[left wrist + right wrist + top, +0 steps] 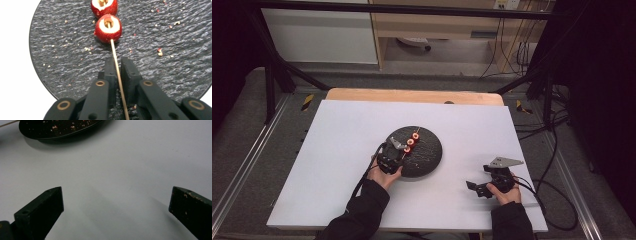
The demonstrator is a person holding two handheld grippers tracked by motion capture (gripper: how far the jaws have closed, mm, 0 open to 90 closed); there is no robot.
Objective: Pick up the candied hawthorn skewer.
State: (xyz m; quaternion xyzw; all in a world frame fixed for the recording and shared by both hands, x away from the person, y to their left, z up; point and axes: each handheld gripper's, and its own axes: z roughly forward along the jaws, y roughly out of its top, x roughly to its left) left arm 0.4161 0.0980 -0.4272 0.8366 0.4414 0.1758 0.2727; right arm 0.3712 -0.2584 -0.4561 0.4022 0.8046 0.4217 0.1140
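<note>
A round dark slate plate (429,155) lies at the middle of the white table. On it rests a thin wooden skewer (115,56) threaded through red fruit pieces (108,28) with white cut faces. My left gripper (116,63) is shut on the skewer's bare end, over the plate's near-left part (394,152). My right gripper (477,187) hovers low over the table's near right, jaws wide open with nothing between them (115,202). The plate's edge (60,135) sits farther off in the right gripper view.
Crumbs are scattered over the plate (160,51). The white table top (337,150) has bare room left and right of the plate. Black frame poles, cables and a wooden cabinet (432,25) stand beyond the far edge.
</note>
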